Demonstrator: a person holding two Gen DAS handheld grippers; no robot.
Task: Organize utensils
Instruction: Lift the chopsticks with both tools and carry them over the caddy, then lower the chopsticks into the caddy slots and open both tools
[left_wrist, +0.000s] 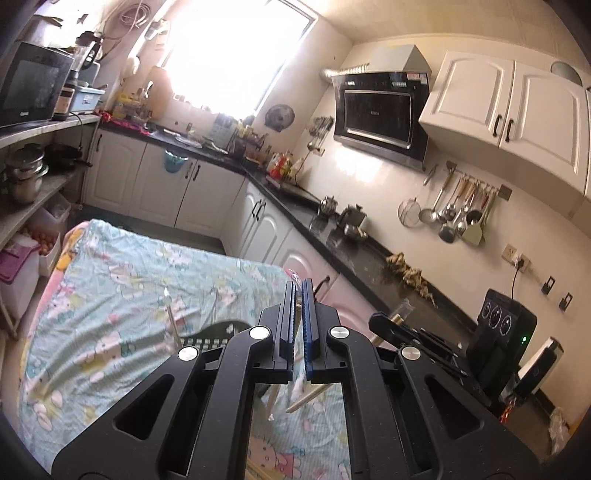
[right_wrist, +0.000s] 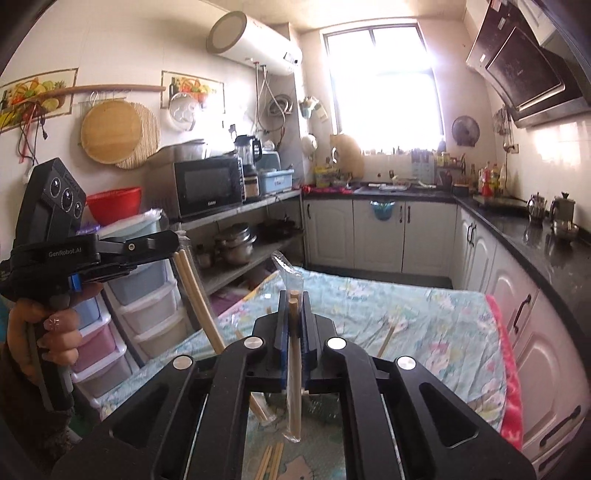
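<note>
My right gripper (right_wrist: 294, 295) is shut on a pair of wooden chopsticks in a clear plastic sleeve (right_wrist: 294, 373), held upright above the table. My left gripper (left_wrist: 299, 286) is shut on another sleeved pair of chopsticks (left_wrist: 306, 398); in the right wrist view that pair (right_wrist: 195, 295) hangs slanted from the left gripper (right_wrist: 166, 238) at the left. Loose chopsticks (right_wrist: 271, 461) lie on the patterned tablecloth (right_wrist: 424, 332), with one more (right_wrist: 386, 341) further back. A black perforated tray (left_wrist: 207, 338) lies on the cloth (left_wrist: 122, 295) below the left fingers.
Black countertop (left_wrist: 351, 251) with kettles (left_wrist: 354, 219) runs along the right of the table. Open shelves with pots (right_wrist: 236, 242), a microwave (right_wrist: 208, 184) and plastic drawers (right_wrist: 147, 306) stand on the other side. Hanging utensils (left_wrist: 458, 212) are on the wall.
</note>
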